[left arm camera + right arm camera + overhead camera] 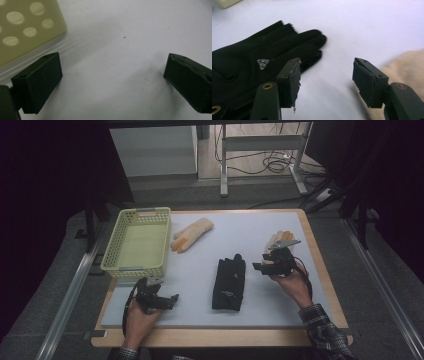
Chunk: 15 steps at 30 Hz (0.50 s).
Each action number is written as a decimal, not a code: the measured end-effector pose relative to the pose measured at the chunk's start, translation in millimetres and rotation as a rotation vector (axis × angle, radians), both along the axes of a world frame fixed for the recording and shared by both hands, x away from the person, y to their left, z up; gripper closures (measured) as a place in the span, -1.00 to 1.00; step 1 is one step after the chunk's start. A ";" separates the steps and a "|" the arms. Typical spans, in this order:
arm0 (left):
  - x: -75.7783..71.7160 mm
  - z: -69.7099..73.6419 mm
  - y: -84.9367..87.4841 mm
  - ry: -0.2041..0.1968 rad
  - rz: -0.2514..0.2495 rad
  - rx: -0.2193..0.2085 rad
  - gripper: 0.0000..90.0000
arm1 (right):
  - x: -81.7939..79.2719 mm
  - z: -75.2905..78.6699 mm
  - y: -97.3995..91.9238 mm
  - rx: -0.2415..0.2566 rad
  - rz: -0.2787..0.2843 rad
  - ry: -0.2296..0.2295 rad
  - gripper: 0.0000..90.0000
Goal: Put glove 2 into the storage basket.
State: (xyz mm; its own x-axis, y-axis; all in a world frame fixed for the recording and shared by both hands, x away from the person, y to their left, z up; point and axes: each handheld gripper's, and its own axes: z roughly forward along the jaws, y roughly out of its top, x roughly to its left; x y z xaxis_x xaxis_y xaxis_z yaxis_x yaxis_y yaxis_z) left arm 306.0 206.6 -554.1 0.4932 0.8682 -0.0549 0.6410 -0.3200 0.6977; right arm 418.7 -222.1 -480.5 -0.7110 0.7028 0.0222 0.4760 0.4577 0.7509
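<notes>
A pair of black gloves (pixel 229 282) lies stacked at the middle of the white board, fingers pointing away from me. In the right gripper view the black glove (pixel 262 60) is at the left, just beyond the left jaw. My right gripper (pixel 261 262) is just right of the black gloves, open, with nothing between its jaws (pixel 327 80). A tan glove (pixel 276 239) lies behind it and appears blurred at the right (pixel 407 67). A second tan glove (pixel 192 234) lies beside the basket. My left gripper (pixel 162 292) rests open near the front left, over bare board (pixel 112 80).
A pale yellow perforated basket (pixel 137 242) stands at the back left of the board, its corner close to my left gripper (pixel 25 27). The white board (pixel 200 265) sits on a wooden table. Table legs and cables are on the floor beyond.
</notes>
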 end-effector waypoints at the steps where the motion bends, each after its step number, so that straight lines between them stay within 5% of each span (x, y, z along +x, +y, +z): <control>1: 0.0 0.0 0.0 0.000 0.000 0.000 -0.95 | 2.0 0.8 -2.4 -0.007 -0.007 -0.007 -0.14; 15: 0.1 -0.1 0.0 -0.001 0.000 -0.002 -0.95 | 40.6 -3.7 -39.8 -0.056 -0.174 -0.035 0.03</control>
